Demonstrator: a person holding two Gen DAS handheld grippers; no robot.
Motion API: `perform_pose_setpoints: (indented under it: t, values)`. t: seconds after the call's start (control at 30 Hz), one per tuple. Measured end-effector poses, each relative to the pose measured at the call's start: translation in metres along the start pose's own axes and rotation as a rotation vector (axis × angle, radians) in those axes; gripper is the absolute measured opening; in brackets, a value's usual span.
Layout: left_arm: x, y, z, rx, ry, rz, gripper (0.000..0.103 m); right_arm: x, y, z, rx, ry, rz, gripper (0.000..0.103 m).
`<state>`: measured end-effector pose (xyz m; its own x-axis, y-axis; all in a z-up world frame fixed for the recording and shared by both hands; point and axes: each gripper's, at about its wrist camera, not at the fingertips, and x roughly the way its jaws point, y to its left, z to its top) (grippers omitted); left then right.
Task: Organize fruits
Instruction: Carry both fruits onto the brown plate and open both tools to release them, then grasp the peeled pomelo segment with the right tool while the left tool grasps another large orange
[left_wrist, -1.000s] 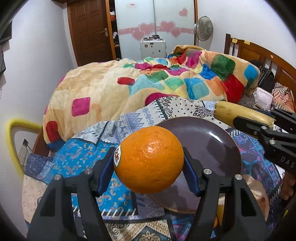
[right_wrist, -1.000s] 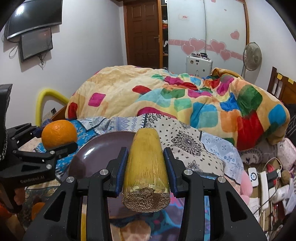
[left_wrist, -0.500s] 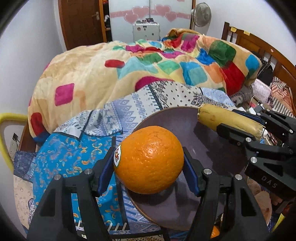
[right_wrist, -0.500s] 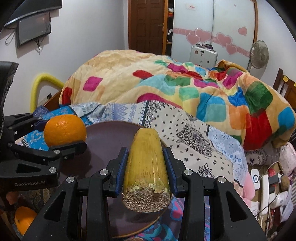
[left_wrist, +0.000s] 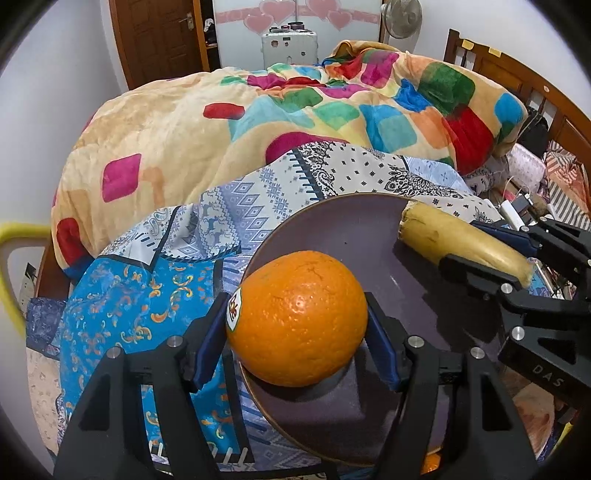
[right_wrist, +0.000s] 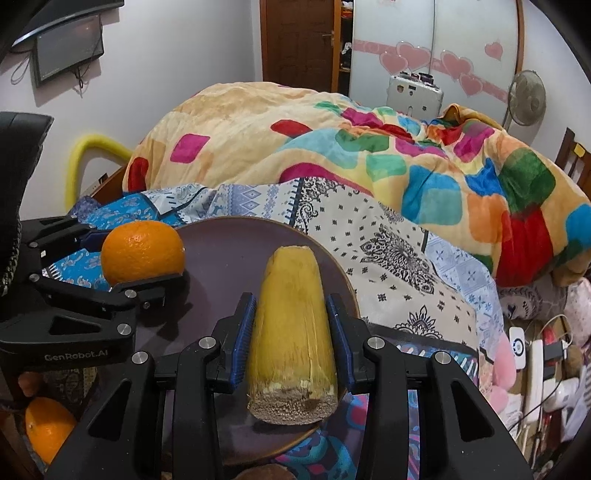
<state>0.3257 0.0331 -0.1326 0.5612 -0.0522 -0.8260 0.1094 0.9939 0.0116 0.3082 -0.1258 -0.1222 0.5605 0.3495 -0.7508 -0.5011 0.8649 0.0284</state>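
The orange (left_wrist: 297, 317) is clamped in the left tool (left_wrist: 295, 332), the yellow cob (right_wrist: 293, 332) in the right tool (right_wrist: 291, 332), both low over the brown plate (left_wrist: 332, 229) at frame centre. Each should be lowered until rested on the plate, then released gently, well apart, so rolling is avoided.

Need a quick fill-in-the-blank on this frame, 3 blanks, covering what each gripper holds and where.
1. The left gripper is shut on the ____.
2. The right gripper is shut on a yellow stalk piece whose cut end faces the ____.
3. Both grippers hold their items over the dark ____.

Missing words: orange; camera; plate
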Motion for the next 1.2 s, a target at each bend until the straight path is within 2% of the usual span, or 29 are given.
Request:
perform_pose_setpoints:
  t: [0.03, 0.17, 0.3, 0.67, 0.8, 1.03, 1.2]
  values:
    - [0.000, 0.000, 0.000, 0.001, 0.001, -0.001, 0.069, 0.001, 0.000, 0.000, 0.001, 0.007, 0.000, 0.036]
    - [-0.007, 0.000, 0.000, -0.007, -0.017, -0.012, 0.080, -0.004, -0.002, -0.003, 0.019, -0.004, 0.026, 0.037]
    - [-0.015, -0.002, -0.002, -0.006, -0.020, -0.006, 0.080, -0.028, 0.002, 0.000, -0.005, -0.061, -0.008, 0.037]
    - [-0.090, -0.003, -0.016, -0.019, -0.147, 0.004, 0.082, -0.083, 0.007, -0.007, -0.001, -0.148, -0.033, 0.040]
    - [-0.121, -0.008, -0.033, -0.008, -0.193, 0.033, 0.084, -0.102, 0.009, -0.015, 0.009, -0.172, -0.033, 0.042]
    - [-0.161, -0.015, -0.064, -0.020, -0.251, 0.038, 0.088, -0.137, 0.019, -0.034, 0.023, -0.218, -0.015, 0.043]
    - [-0.176, -0.025, -0.087, -0.020, -0.273, 0.057, 0.090, -0.157, 0.028, -0.053, 0.016, -0.243, -0.015, 0.051]
